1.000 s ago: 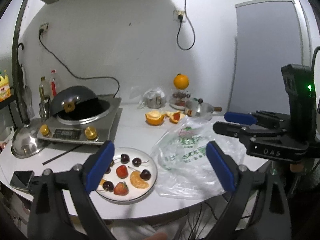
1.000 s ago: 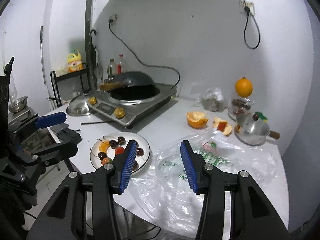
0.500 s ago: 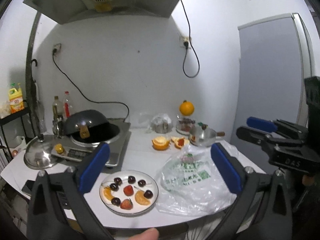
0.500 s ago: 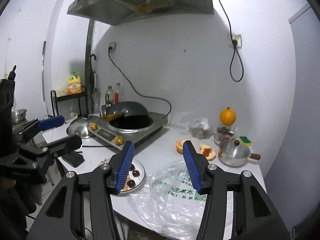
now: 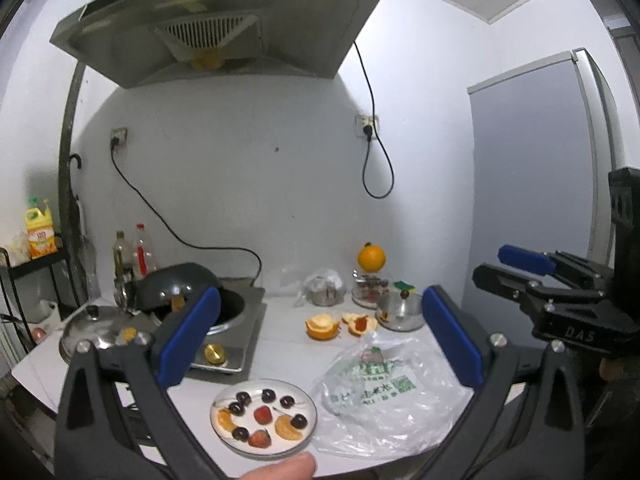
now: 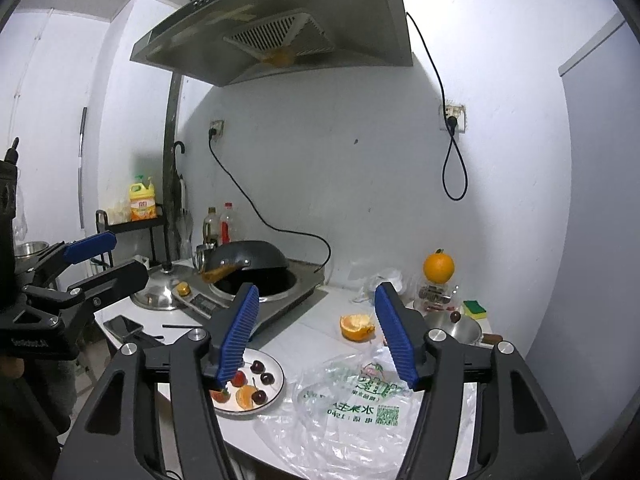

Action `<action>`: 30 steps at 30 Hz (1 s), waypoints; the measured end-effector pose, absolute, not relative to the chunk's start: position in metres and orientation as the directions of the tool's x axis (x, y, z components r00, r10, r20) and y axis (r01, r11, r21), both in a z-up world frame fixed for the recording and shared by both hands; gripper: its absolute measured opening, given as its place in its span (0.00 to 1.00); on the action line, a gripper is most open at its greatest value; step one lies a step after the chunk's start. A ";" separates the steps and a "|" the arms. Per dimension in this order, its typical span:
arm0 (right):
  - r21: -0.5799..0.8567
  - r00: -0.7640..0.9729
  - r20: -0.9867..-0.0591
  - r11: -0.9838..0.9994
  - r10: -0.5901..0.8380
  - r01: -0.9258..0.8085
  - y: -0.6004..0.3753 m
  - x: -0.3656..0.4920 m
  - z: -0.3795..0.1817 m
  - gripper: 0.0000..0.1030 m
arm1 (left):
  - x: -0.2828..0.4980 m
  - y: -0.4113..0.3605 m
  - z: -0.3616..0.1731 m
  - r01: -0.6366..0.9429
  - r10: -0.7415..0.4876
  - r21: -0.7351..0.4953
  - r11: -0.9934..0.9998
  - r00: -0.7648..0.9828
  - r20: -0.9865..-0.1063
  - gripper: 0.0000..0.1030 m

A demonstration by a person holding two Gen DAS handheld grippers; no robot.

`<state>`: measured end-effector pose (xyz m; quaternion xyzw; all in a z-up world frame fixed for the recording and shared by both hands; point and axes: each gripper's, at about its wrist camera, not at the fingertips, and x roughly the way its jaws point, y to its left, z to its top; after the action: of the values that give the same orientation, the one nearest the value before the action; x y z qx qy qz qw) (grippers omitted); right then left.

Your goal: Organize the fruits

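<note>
Left gripper [image 5: 318,344]: black frame with smooth blue pads, jaws spread wide with nothing between them, held above the near edge of the counter; a fingertip [image 5: 280,470] shows at the bottom of its view.
Right gripper [image 6: 316,336]: black frame with ribbed blue pads; jaws part-way apart and just been opening, nothing between them.
Plate [image 5: 308,420]: round, white, shallow, at the near edge of the white counter [image 5: 280,352]. It carries the sorted fruit: dark glossy cherries [image 5: 267,395], red strawberries [image 5: 263,415] and orange segments [image 5: 289,428], spaced in a loose ring.
Plastic bag [image 5: 384,408]: thin, clear, crumpled, with green print, lying just right of the plate and touching its rim.
Orange peel [image 5: 321,326]: a hollowed half cup beyond the bag, with another peel piece [image 5: 360,323] holding something red beside it.
Small pot [image 5: 400,310]: shiny steel, rounded, right of the peels.
Whole orange [image 5: 371,257]: round, smooth, perched on a clear glass jar [image 5: 366,290] by the wall.
Cooker [image 5: 236,332]: square steel induction unit with brass knobs; a dark domed wok [image 5: 180,286] sits tilted in its well.
Steel lid [image 5: 94,330]: domed, left of the cooker.
Range hood [image 5: 224,28]: brushed metal with a slatted grille, high on the white wall.
</note>
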<state>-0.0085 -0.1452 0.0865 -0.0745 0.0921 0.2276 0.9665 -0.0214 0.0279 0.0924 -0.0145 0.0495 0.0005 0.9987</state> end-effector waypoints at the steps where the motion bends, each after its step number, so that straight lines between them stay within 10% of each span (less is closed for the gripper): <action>1: -0.104 0.881 -0.209 0.886 0.425 -0.452 -0.145 -0.009 0.088 0.62 | -0.022 0.028 0.095 -0.012 0.009 -0.027 1.000 0.996 -0.092 0.99; 30: -0.107 0.896 -0.189 0.898 0.403 -0.426 -0.150 0.005 0.098 0.63 | -0.012 0.030 0.114 -0.014 0.013 -0.014 1.000 0.998 -0.069 0.99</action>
<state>0.0051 -0.1502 0.0981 -0.0728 0.0813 0.2136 0.9708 -0.0123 0.0302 0.1143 -0.0072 0.0347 0.0068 0.9994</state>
